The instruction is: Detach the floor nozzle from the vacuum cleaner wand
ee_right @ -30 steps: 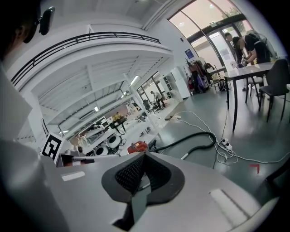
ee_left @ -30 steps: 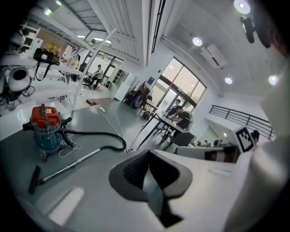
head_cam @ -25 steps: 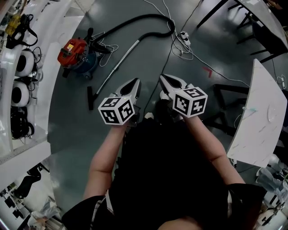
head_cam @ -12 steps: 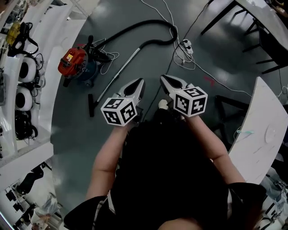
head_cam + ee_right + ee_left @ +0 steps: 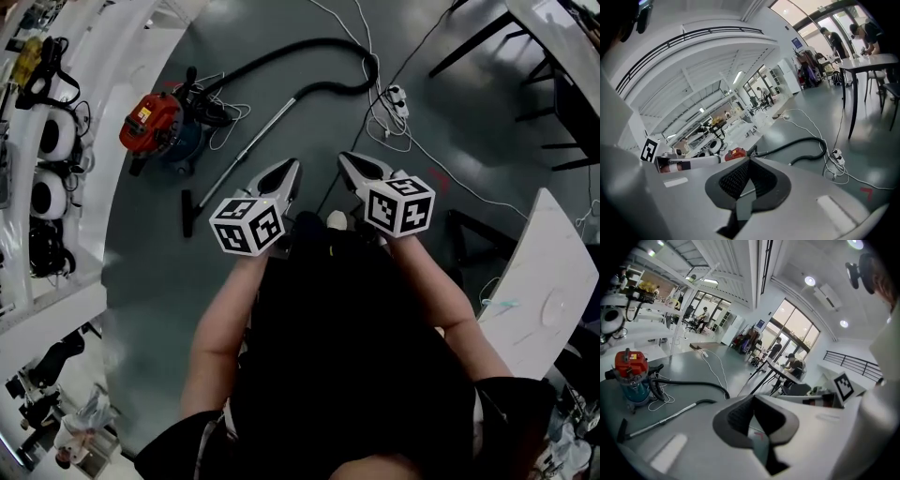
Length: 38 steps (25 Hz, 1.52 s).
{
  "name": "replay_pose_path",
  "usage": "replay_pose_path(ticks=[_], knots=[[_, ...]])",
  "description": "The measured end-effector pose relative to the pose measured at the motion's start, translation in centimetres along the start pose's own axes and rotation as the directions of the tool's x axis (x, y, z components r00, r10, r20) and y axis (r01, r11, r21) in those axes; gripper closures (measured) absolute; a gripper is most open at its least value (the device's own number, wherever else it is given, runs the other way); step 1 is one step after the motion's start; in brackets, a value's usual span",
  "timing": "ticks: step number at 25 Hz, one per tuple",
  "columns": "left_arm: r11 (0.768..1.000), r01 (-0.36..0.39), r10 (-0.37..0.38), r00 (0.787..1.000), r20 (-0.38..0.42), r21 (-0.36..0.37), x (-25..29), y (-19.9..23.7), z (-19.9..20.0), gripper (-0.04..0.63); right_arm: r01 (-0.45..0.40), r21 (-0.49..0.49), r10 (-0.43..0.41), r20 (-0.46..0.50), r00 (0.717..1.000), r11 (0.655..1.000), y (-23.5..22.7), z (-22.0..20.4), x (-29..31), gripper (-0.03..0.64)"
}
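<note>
Evidently stands at the very start, with nothing detached yet. Finds the nozzle (image 5: pixel 187 212) flat on the floor (image 5: pixel 150 281), at nine o'clock from the left tongs (image 5: pixel 291 172) in the head view, and seated on the low end of the wand (image 5: pixel 246 147). Follows the wand from there towards one o'clock, up to the black hose (image 5: pixel 319 42), which curls back to the red vacuum (image 5: pixel 155 120) at ten o'clock. Shows both pairs of tongs closed, tips together, with only floor seen past the pads in each gripper view; grips nothing on either side. Has the right tongs (image 5: pixel 351 167) just beside the left, at three o'clock of it, both pointing away from the person and well apart from wand and nozzle. Leaves, by this reading, the whole job: closing in on the joint, opening up, pinning the wand with one pair, taking the nozzle with the other, then working the two apart, perhaps by a catch too small to make out here.
</note>
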<state>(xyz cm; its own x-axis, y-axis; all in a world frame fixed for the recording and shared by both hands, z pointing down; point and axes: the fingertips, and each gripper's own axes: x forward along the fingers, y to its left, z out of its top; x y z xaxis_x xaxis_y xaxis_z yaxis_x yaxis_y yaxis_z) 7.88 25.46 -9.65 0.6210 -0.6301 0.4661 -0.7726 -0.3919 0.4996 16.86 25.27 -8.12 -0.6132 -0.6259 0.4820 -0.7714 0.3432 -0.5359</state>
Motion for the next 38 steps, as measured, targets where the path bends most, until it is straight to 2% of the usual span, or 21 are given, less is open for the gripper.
replay_pose_path(ticks=[5, 11, 15, 26, 30, 33, 36, 38], knots=[[1.000, 0.000, 0.000, 1.000, -0.010, 0.015, 0.3, 2.0, 0.9, 0.585, 0.003, -0.018, -0.004, -0.035, 0.999, 1.000, -0.1, 0.4, 2.3, 0.624], [1.000, 0.006, -0.006, 1.000, -0.021, -0.022, 1.7, 5.5, 2.9, 0.586, 0.027, -0.018, -0.027, -0.043, 0.999, 0.999, -0.2, 2.5, 5.6, 0.624], [1.000, -0.007, 0.007, 0.999, -0.046, 0.000, 2.7, 9.0, 4.6, 0.584, 0.043, -0.019, -0.044, -0.047, 0.998, 0.999, -0.1, 3.9, 9.2, 0.624], [1.000, -0.005, 0.002, 0.994, -0.112, -0.027, 5.9, 18.2, 9.2, 0.584, 0.091, -0.035, -0.095, -0.109, 0.990, 0.995, -0.6, 7.5, 18.0, 0.624], [1.000, 0.005, -0.009, 0.987, -0.160, -0.023, 7.2, 20.1, 9.2, 0.584, 0.132, -0.014, -0.133, -0.125, 0.983, 0.991, -2.0, 7.8, 19.0, 0.624], [0.999, 0.041, -0.045, 0.980, -0.195, -0.020, 8.5, 20.7, 8.8, 0.585, 0.157, 0.003, -0.155, -0.142, 0.978, 0.988, -3.4, 7.6, 19.5, 0.624], [0.998, 0.058, -0.064, 0.971, -0.229, -0.029, 9.8, 21.4, 7.9, 0.586, 0.163, -0.016, -0.163, -0.166, 0.973, 0.987, -4.5, 7.3, 20.2, 0.624], [0.998, 0.062, -0.062, 0.966, -0.251, -0.008, 10.8, 21.7, 7.3, 0.584, 0.159, -0.030, -0.162, -0.185, 0.969, 0.987, -5.5, 7.1, 21.0, 0.624]])
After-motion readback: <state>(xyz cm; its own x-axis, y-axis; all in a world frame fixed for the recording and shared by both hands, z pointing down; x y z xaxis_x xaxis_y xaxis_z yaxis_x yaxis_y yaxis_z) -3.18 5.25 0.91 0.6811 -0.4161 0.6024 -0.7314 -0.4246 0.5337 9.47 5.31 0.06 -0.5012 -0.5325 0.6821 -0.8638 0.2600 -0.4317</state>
